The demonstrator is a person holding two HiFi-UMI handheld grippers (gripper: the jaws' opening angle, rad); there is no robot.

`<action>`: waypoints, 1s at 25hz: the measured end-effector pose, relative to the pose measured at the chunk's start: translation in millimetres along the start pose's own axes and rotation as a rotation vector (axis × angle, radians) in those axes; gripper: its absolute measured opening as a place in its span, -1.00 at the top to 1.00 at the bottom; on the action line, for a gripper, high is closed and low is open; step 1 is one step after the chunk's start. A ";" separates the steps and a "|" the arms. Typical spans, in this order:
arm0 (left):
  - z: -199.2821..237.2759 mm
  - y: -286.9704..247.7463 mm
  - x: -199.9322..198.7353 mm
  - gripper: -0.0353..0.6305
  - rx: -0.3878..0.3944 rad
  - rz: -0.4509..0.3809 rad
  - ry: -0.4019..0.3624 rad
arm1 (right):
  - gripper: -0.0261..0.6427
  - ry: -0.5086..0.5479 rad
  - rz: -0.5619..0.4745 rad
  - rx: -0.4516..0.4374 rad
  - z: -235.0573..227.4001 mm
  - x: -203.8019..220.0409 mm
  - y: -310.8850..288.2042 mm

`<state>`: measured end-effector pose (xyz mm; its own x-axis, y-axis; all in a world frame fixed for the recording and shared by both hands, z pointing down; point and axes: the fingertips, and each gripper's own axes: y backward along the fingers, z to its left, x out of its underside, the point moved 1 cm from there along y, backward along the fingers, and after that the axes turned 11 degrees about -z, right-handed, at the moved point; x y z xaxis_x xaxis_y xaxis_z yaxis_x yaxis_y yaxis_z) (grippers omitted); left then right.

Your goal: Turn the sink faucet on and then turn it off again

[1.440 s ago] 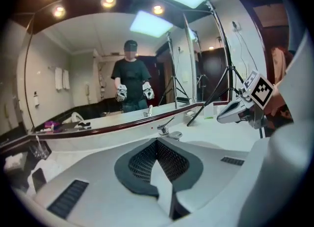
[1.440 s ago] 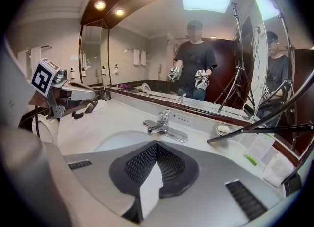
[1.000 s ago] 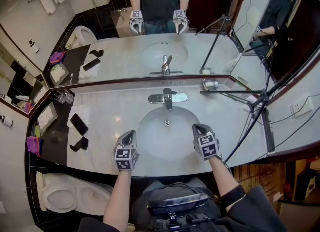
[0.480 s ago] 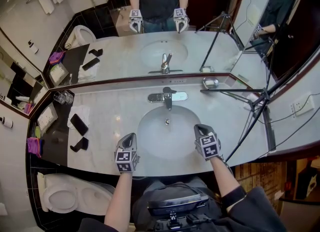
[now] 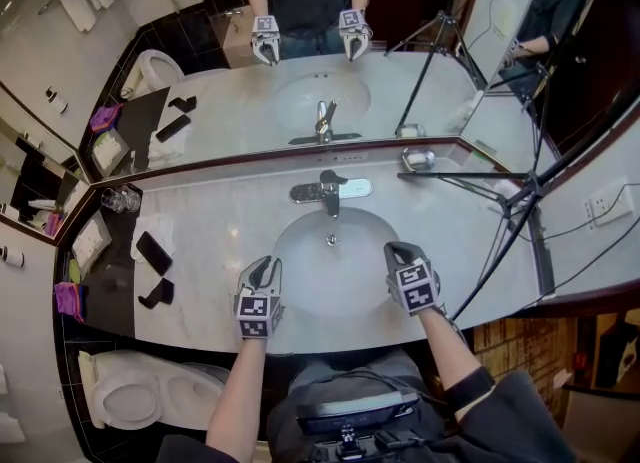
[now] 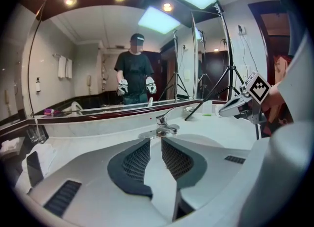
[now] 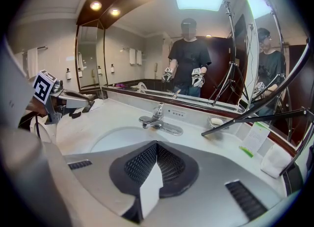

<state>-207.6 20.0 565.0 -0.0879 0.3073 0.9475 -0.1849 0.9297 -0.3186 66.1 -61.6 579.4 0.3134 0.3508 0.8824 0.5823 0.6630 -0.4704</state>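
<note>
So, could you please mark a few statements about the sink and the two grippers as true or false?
1. The left gripper is clamped on the faucet. False: it is short of the faucet, over the near edge of the sink; its jaws have just been opening and stand slightly apart with nothing between them.
2. The right gripper is shut. True.
3. Water is running from the faucet. False: no stream shows.
4. A soap dish sits to the right of the faucet. True.
</note>
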 end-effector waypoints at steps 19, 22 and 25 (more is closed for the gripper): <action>-77.8 -177.9 -47.8 -0.01 0.315 0.037 -0.373 | 0.87 -0.028 0.015 -0.021 -26.6 2.4 -53.7; -88.2 -205.6 -50.9 -0.02 0.346 0.044 -0.449 | 0.87 -0.036 0.021 -0.021 -31.1 8.1 -58.4; -94.8 -229.6 -47.8 -0.02 0.364 0.062 -0.516 | 0.87 -0.049 0.030 -0.017 -35.0 16.9 -60.9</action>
<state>-68.1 -188.9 595.2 -0.5531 0.1359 0.8220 -0.4776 0.7567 -0.4465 62.2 -119.2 622.8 0.2943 0.4025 0.8668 0.5863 0.6402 -0.4963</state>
